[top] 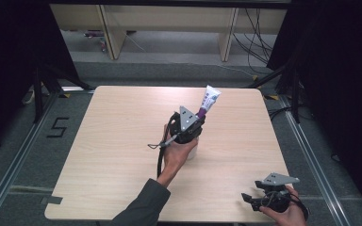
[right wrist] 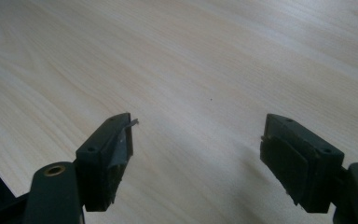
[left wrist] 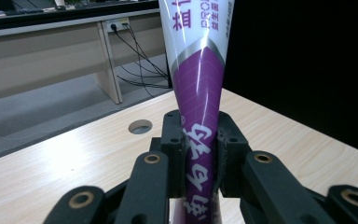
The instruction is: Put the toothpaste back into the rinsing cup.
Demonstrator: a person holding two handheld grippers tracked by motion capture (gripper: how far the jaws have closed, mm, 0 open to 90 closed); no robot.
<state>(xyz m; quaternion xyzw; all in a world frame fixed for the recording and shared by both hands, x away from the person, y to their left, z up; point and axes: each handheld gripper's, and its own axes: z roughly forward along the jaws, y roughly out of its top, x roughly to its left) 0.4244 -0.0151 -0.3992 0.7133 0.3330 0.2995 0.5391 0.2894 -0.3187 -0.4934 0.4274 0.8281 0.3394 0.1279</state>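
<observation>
Left gripper (top: 194, 123) — jaws clamped on the purple-and-white tube (top: 209, 102) above mid-tabletop (top: 113, 141); right gripper (right wrist: 196, 154) — jaws apart, near the front right corner.

The toothpaste tube (left wrist: 198, 93) is cut off at the top edge. A white cup (top: 192, 149) sits mostly hidden behind the left claw (top: 195, 123).
</observation>
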